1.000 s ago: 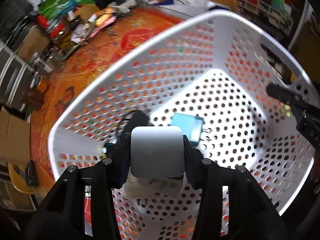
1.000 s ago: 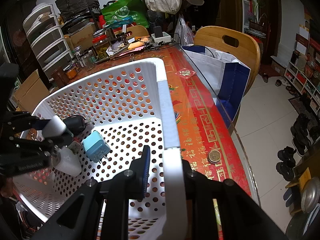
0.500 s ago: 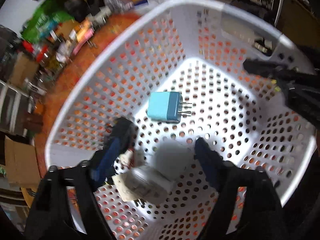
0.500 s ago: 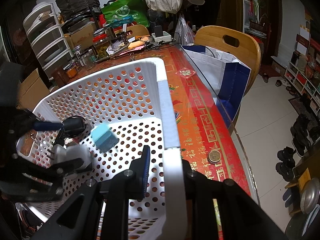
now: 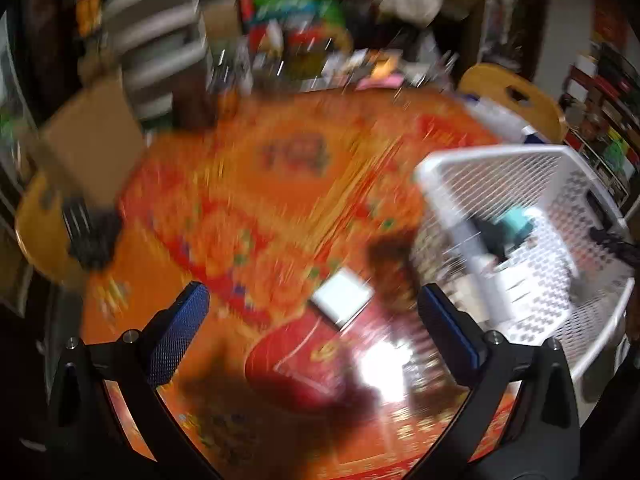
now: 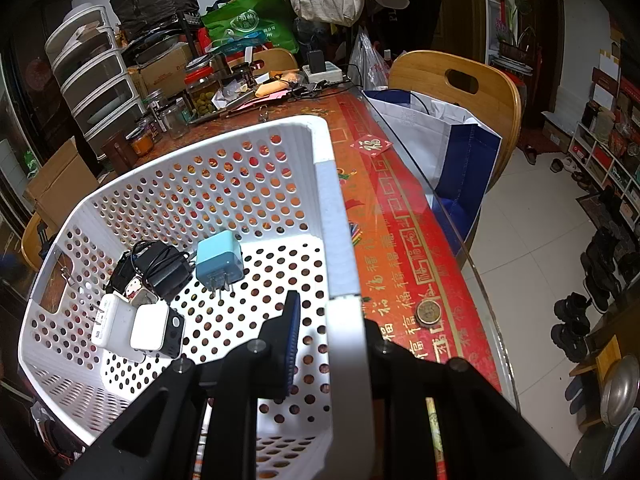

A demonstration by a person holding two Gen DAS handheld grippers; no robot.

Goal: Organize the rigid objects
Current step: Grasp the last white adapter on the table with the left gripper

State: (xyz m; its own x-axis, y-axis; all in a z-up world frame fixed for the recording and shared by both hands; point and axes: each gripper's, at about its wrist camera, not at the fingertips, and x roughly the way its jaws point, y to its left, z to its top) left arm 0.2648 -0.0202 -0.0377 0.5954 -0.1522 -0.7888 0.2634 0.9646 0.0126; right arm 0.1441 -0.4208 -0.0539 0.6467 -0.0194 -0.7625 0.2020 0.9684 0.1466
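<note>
A white perforated basket point(image 6: 224, 168) stands on the orange table; it also shows at the right of the blurred left wrist view point(image 5: 500, 160). Inside lie a light-blue plug charger point(image 6: 219, 261), a black adapter with cable point(image 6: 164, 270), a white charger point(image 6: 150, 326) and another white adapter point(image 6: 110, 320). My right gripper point(image 6: 332, 316) is shut on the basket's right rim. My left gripper point(image 5: 312, 320) is open and empty above the table, left of the basket. A white square object point(image 5: 342, 294) lies on the table between its fingers.
The orange patterned tablecloth point(image 5: 260, 200) covers the table. Jars, boxes and clutter point(image 6: 192, 92) crowd the far end. A wooden chair point(image 6: 456, 80) with a white-and-blue bag point(image 6: 440, 140) stands at the right. A coin point(image 6: 428, 314) lies near the glass edge.
My left gripper let go of the white charger into the basket, opened, and swung out leftward over the table. The right gripper has kept its hold on the rim.
</note>
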